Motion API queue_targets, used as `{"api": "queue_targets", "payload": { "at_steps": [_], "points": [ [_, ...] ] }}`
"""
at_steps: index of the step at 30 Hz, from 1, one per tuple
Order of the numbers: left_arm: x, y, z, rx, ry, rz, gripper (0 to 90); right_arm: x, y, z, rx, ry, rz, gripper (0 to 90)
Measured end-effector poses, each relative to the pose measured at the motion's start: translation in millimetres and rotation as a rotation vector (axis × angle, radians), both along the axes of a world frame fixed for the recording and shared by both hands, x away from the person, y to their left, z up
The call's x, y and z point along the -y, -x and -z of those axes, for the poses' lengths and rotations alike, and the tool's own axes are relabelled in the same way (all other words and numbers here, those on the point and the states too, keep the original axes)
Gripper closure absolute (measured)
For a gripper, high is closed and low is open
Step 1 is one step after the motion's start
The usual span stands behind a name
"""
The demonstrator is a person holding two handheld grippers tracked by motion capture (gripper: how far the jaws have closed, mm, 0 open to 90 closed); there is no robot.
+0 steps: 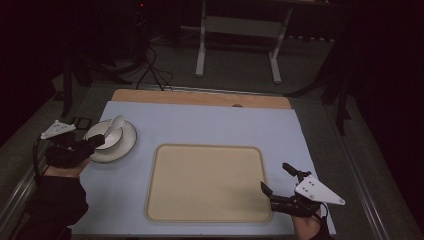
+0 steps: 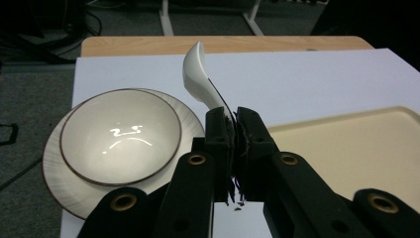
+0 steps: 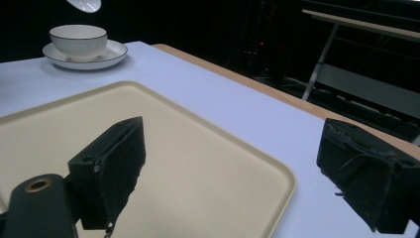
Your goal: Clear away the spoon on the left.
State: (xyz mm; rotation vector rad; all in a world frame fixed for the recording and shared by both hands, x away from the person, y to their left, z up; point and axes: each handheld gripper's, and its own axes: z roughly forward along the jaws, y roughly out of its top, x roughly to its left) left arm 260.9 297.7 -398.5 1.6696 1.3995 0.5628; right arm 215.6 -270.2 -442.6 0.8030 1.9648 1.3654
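Note:
A white ceramic spoon (image 2: 198, 79) is clamped by its handle in my left gripper (image 2: 234, 130), held above the table with its scoop up. Just left of it a white bowl (image 2: 120, 135) sits on a white plate (image 2: 57, 176). In the high view the spoon (image 1: 114, 129) hovers over the bowl (image 1: 101, 134) at the table's left, with the left gripper (image 1: 95, 142) beside the plate (image 1: 126, 145). My right gripper (image 1: 275, 179) rests open and empty at the right edge of the beige tray (image 1: 207, 182); its pads (image 3: 116, 163) straddle the tray's corner (image 3: 237, 163).
A pale blue mat (image 1: 210, 125) covers the table, with a wooden strip (image 1: 200, 98) along the far edge. A white frame stand (image 1: 239, 35) is on the floor beyond. Cables (image 1: 150, 70) trail on the floor at the back left.

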Motion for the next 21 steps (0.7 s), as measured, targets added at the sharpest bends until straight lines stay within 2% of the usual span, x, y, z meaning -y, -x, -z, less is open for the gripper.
{"api": "queue_targets", "payload": {
  "at_steps": [8,10,13,15,21],
  "points": [
    [20.3,2.6,-5.3,0.021,0.003,0.033,85.9,-0.6,-1.6,0.2,0.000,-0.004,-0.005,11.5],
    [27.7,1.5,-4.7,0.020,-0.008,0.042,85.9,-0.4,-1.8,0.2,0.000,-0.006,-0.006,11.4],
    [38.0,-1.0,-2.4,0.023,-0.003,0.056,85.9,0.2,-2.1,0.3,-0.003,-0.010,-0.011,11.4],
    [43.2,-2.6,-1.6,0.027,0.018,0.063,85.9,0.2,-2.3,0.5,-0.005,-0.011,-0.012,11.4],
    [59.2,-3.6,-5.2,0.046,0.009,0.074,85.9,0.8,-3.2,0.4,-0.004,-0.014,-0.008,11.5]
  ]
}}
